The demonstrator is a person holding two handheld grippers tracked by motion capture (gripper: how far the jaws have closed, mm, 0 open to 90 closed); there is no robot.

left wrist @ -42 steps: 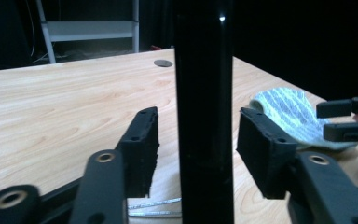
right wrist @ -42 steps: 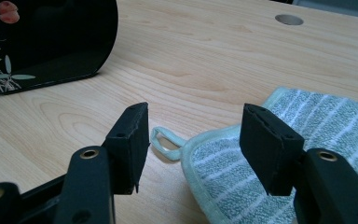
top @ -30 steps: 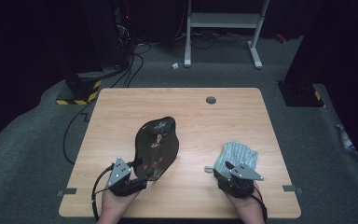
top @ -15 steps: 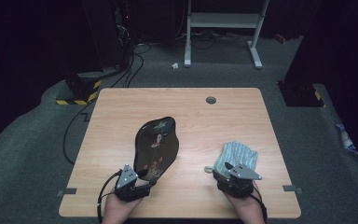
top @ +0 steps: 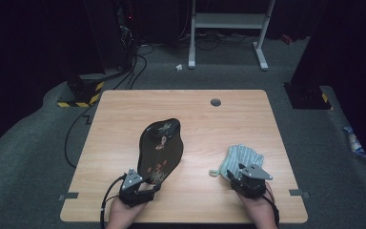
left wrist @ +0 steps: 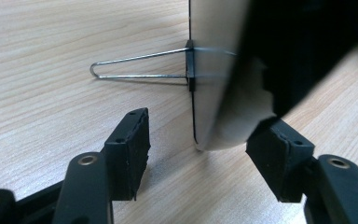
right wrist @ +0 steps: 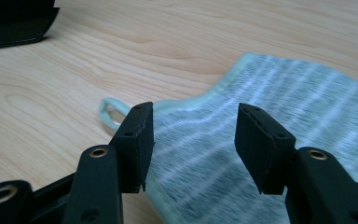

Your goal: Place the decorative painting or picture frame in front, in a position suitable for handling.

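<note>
While the black lacquered leaf-shaped tray [top: 160, 149] lies empty at the centre-left of the wooden tabletop [top: 124, 114], the left gripper [top: 148, 187] hangs released at the tray's near tip, lower than a second ago. In the left gripper view a wire clip [left wrist: 142, 67] sits on the tray's edge. The right gripper [top: 233, 174], its jaws just narrowing, straddles the pale green striped cloth [top: 240, 157] ungrasped at lower right.

Black tray [left wrist: 242, 70]: blurred, cut off at 12 o'clock.
Striped cloth [right wrist: 279, 121]: cut off at 3 o'clock, near corner hidden by jaws.
</note>
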